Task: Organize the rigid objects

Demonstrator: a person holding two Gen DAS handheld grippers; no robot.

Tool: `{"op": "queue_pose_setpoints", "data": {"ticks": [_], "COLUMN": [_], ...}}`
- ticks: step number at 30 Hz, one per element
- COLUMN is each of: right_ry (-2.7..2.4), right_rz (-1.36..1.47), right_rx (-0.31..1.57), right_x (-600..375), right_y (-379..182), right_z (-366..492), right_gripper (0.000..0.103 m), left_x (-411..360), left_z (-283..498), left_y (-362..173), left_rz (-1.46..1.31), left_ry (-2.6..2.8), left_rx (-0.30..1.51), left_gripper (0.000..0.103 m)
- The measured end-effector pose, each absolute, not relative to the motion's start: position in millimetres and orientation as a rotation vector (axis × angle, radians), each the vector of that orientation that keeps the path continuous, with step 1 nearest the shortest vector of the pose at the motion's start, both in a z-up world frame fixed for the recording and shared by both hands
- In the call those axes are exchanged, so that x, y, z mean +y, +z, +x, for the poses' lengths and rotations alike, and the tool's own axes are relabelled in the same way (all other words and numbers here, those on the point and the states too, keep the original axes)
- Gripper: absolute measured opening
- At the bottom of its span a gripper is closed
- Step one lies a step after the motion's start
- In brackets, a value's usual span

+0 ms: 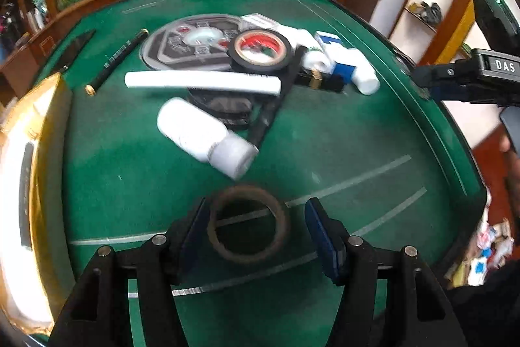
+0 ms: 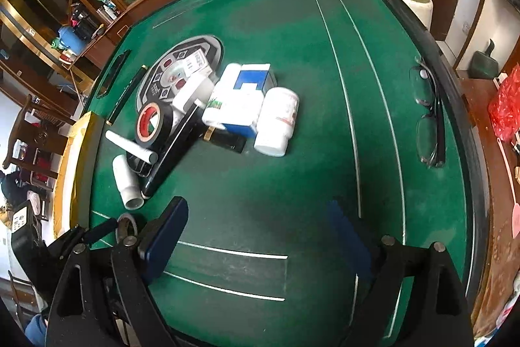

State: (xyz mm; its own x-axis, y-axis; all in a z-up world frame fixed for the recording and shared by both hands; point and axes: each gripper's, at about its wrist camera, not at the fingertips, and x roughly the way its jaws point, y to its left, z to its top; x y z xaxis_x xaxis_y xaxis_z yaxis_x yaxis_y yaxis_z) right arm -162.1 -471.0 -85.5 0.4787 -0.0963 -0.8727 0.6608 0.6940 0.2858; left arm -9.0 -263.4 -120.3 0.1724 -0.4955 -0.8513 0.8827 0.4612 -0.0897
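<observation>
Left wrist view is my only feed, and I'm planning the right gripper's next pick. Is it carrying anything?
Observer: No. The right gripper has its fingers spread, with only the green table between them.
Operator: Is there anything near the table's right edge that I can't make out?
Observer: A pair of eyeglasses lies there, well apart from the pile.
Operator: And the white bottle by the boxes?
Observer: The white bottle lies on its side against the blue-and-white box, showing a label with red print.
</observation>
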Motion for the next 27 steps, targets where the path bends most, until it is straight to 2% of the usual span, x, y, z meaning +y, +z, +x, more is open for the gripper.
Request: {"op": "queue_pose_setpoints", "data": {"ticks": [1,7,9,12,15,26,27], "right_ry": [-0.511,-0.520,-0.526,-0.557,-0.564,-0.526,-0.527], "right_rz": [0.668,0.725,0.751,0.761,0.801,0.798,0.813], "right_rx": [0.981,1.005,1.018,1.063,1.100,1.088,1.092], "right_x": [-476.1,-509.6,-522.1,-535.7,-544.5,-551.9,-552.5], "right_y": [-85.3,-89.2,-94.3,-104.7,-118.5,-128.4,-128.9], "right_z": [-159.1,-136.0,-129.1,-122.8,-118.4,-92.0,-93.0], "right_gripper": [0.089,0.086,0.073,0.069,0.067,0.066,0.063], "left_x": [-265.1,-265.8,-261.6,-254.3,-251.9,-257.6,-257.5], "left_z": [-7.9,-9.6,-11.4,-11.4,-7.8,-12.3,-12.7], "left_y": [-121.0,-126.8,-127.5,-127.8,-139.8,-141.2,-141.3], "left_rz": [0.497,0.503,0.488,0.459,0.452,0.504,0.505], "left_ry": [-1.017,-0.985,-0.979,-0.974,-0.949,-0.919,-0.921], "left_rx": [0.951,0.917,0.915,0.922,0.986,0.934,0.930], "left_gripper": [0.059,0.059,0.059,0.061,0.064,0.064,0.063]}}
